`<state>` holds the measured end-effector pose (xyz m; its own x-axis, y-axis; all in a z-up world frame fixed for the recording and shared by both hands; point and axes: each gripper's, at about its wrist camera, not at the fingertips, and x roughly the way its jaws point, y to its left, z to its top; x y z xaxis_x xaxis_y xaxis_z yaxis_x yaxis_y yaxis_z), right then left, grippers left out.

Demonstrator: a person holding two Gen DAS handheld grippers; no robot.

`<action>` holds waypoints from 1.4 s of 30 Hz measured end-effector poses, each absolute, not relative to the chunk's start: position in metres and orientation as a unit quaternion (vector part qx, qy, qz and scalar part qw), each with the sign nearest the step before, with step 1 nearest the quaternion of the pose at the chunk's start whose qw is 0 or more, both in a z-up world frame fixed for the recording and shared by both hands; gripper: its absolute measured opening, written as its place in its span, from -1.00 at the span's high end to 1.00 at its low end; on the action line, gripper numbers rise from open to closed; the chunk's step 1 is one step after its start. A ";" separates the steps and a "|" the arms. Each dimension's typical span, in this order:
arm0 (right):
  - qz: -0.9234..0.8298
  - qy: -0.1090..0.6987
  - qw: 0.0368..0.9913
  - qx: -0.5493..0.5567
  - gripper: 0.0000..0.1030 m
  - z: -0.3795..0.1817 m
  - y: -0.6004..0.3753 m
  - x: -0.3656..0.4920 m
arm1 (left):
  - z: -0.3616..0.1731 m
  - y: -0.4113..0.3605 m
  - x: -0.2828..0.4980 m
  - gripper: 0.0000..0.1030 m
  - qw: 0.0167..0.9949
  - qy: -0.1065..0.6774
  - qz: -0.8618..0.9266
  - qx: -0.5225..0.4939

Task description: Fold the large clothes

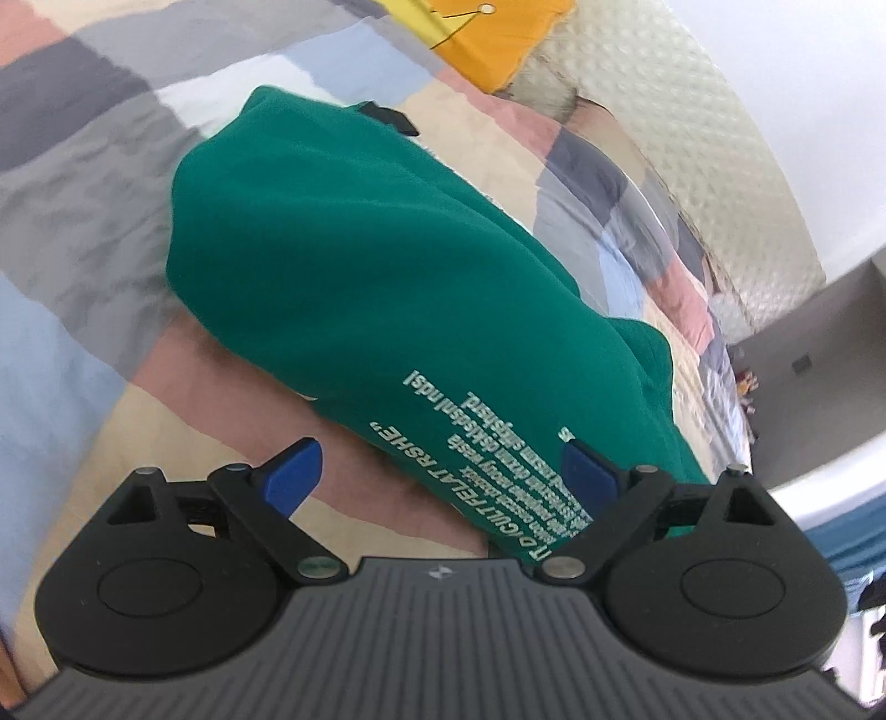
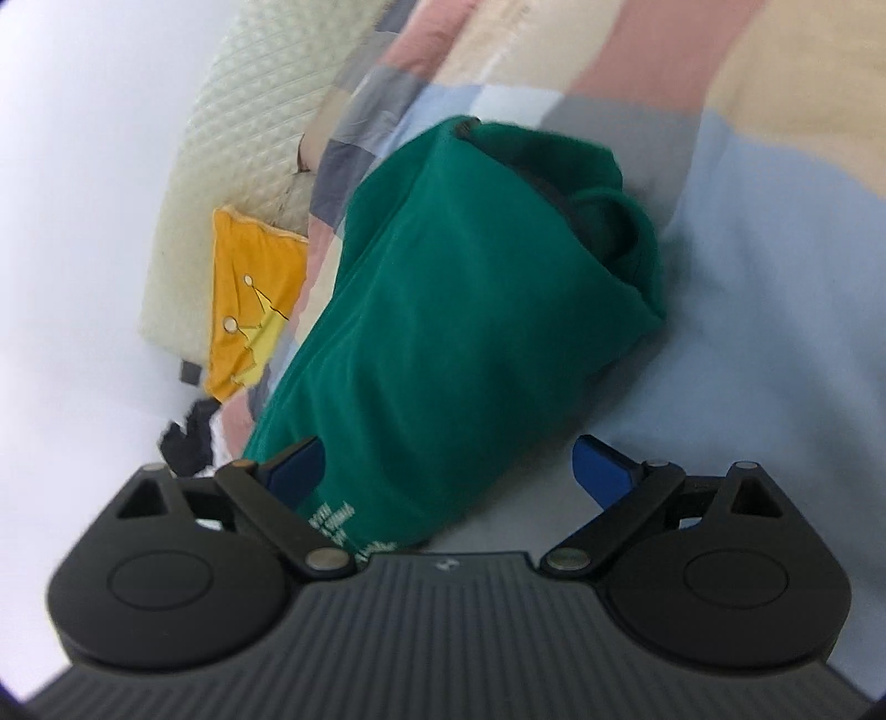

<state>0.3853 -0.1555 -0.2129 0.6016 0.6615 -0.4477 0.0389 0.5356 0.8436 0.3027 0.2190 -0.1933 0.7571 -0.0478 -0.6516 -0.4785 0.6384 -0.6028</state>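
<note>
A green garment (image 1: 360, 266) with pale printed lettering lies folded into a thick bundle on a patchwork bedspread (image 1: 83, 183). My left gripper (image 1: 440, 471) is open, its blue fingertips (image 1: 293, 471) spread wide over the garment's printed near end, holding nothing. In the right wrist view the same green garment (image 2: 454, 310) lies lengthwise ahead, its collar at the far end. My right gripper (image 2: 448, 471) is open over the garment's near edge, with the bedspread (image 2: 775, 332) under its right finger.
A yellow cushion (image 1: 498, 44) lies at the head of the bed beside a cream quilted headboard (image 1: 720, 166); both show in the right wrist view, cushion (image 2: 249, 299) and headboard (image 2: 238, 111). A dark item (image 2: 188, 437) lies at the bed's edge.
</note>
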 end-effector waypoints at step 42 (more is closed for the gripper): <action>0.201 0.361 0.716 0.563 -0.94 -0.231 -0.152 0.392 | -0.271 0.295 0.328 -1.00 0.670 0.208 0.150 -0.697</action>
